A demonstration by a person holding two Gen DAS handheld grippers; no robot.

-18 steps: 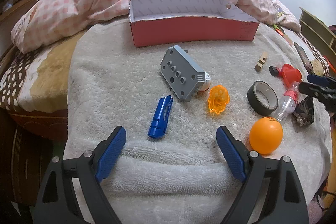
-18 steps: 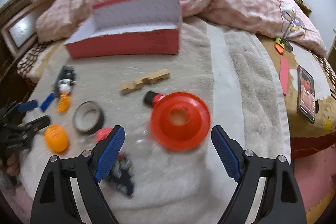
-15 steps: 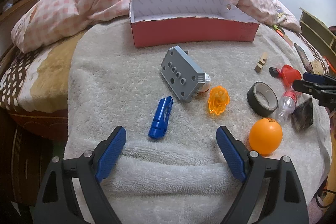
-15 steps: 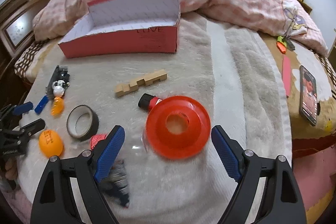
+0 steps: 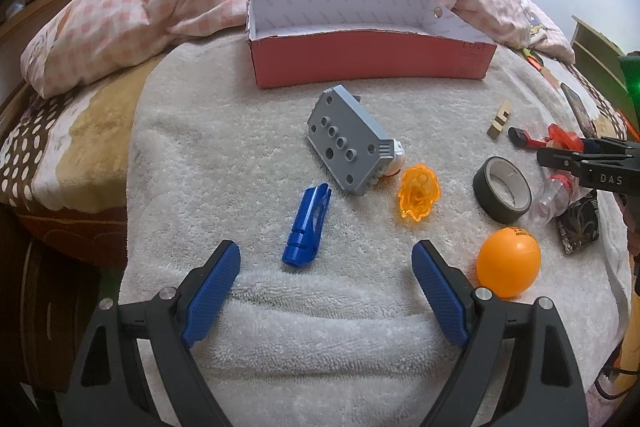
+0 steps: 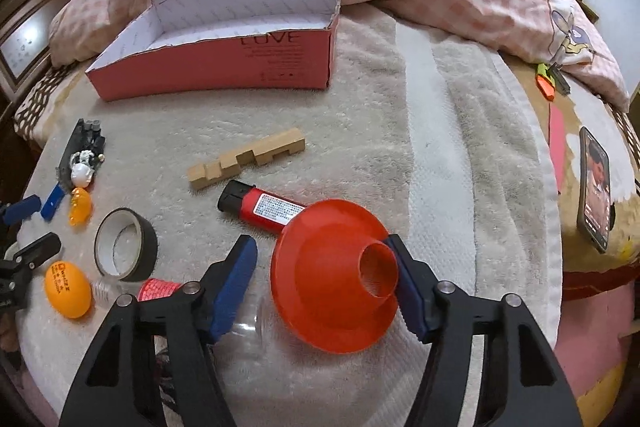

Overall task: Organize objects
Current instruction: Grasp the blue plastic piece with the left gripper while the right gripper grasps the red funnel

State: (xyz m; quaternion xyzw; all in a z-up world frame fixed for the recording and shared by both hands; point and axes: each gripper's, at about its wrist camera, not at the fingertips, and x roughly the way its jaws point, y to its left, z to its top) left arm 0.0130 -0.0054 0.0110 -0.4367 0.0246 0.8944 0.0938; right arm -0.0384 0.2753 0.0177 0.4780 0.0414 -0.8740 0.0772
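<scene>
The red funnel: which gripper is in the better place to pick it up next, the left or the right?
The right. The right gripper is open with the red funnel between its fingers, spout beside one pad. The left gripper is open over bare towel, nearest the blue piece.

A red box (image 5: 372, 65) with a white lining sits open at 12 o'clock on the towel (image 5: 224, 147), its back flap upright. Below it a grey block (image 5: 346, 141) with round holes lies tilted, a blue clip (image 5: 307, 225) at its 7 o'clock and a clear orange toy (image 5: 419, 195) at its 4 o'clock. At 3 o'clock lie a roll of dark tape (image 5: 502, 189), an orange ball (image 5: 508, 263) and a small clear bottle (image 5: 554, 195) on its side. In the right wrist view, a notched wooden piece (image 6: 246, 159) lies above a red lighter (image 6: 262, 209), whose end touches a red funnel (image 6: 336, 275) resting wide mouth down, spout tilted.
</scene>
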